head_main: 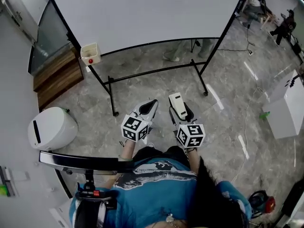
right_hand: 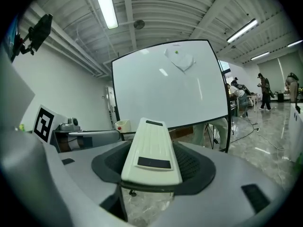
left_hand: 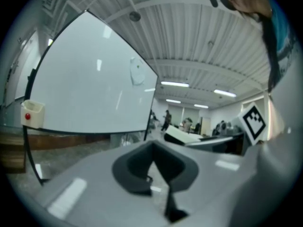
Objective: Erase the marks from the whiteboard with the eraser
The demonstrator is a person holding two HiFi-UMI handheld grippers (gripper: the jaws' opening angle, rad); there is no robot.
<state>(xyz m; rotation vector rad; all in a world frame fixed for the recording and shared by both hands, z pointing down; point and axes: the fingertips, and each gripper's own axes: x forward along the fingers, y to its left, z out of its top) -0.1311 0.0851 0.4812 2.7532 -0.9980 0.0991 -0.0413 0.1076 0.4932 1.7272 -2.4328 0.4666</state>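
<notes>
- The whiteboard [head_main: 142, 13] stands on a black frame on a grey stone floor [head_main: 228, 127], across the top of the head view; the person in a blue shirt [head_main: 156, 184] faces it from a little way back.
- The right gripper [head_main: 184, 118] grasps the eraser [head_main: 177, 102]; in the right gripper view the cream eraser [right_hand: 151, 150] lies lengthwise between the jaws, its far end pointing at the board [right_hand: 170, 89]; it is well apart from the board's surface.
- A faint grey mark [right_hand: 181, 60] shows near the top of the board in that view, with a small green dot in it.
- The left gripper [head_main: 151, 104] sits just beside the right one; in the left gripper view its jaws are clenched together on nothing [left_hand: 154, 162].
- A small cream box [head_main: 90, 53] with a red dot hangs on the frame's left leg; a white rounded bin [head_main: 52, 127] stands on the floor to the left.
</notes>
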